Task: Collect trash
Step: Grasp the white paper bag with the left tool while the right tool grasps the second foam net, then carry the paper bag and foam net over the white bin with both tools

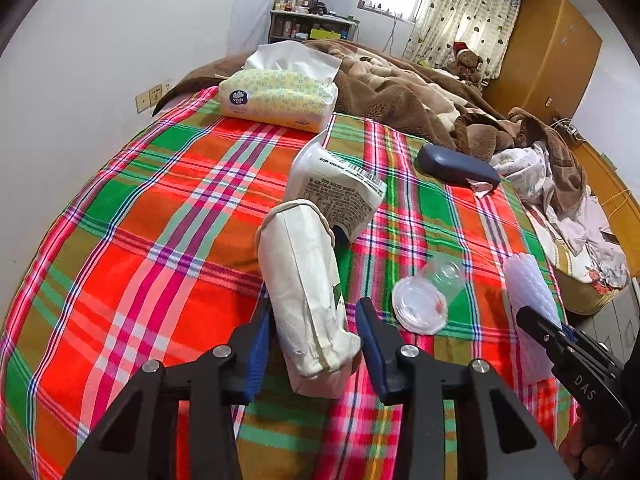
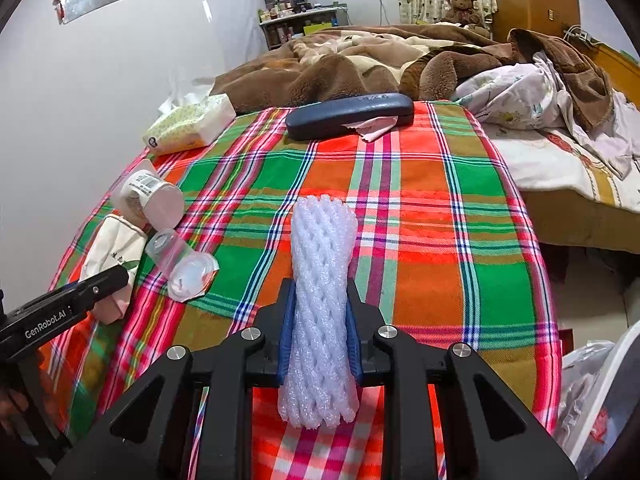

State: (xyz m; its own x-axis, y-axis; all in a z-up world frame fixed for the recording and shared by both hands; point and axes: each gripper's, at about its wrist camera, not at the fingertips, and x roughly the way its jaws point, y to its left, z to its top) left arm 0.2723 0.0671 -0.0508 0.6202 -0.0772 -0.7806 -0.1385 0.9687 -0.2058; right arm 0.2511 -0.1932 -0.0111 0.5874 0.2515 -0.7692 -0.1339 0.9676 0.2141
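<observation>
R claw [image 2: 320, 328] is clenched on the foam net [image 2: 322, 304]: blue pads press both sides at its waist, the net's long axis runs straight out along the fingers, and its far end sits over the plaid sheet [image 2: 440, 240]. L claw [image 1: 312, 332] is released; its pads straddle the cloth pouch [image 1: 304, 288] w/ a gap on the R side, the L pad at or close to the cloth. Pouch lies lengthwise between the fingers, near end toward the cam, far end touching the carton [image 1: 336, 188].

Key relation for the next move: the net is already in the R claw, and a white bag or bin edge [image 2: 592, 392] shows at the low R of the R view, off the bed edge. That prob. is the drop spot, to the R of the claw and lower, but I can't tell for sure. Path that way looks free of objects.

Other trash: a clear cup w/ lid [image 1: 424, 300] lies on its side just R of the pouch, between the two claws, nearer L. Carton is tipped over beyond the pouch.

Prob. not trash: tissue pack [image 1: 280, 96] far L by the wall, glasses case [image 1: 456, 164] w/ a pink cloth under it at the far R, brown blanket [image 1: 400, 84] behind. L claw closing on the pouch might be a mis-pick, since it looks like a bag, not litter.
</observation>
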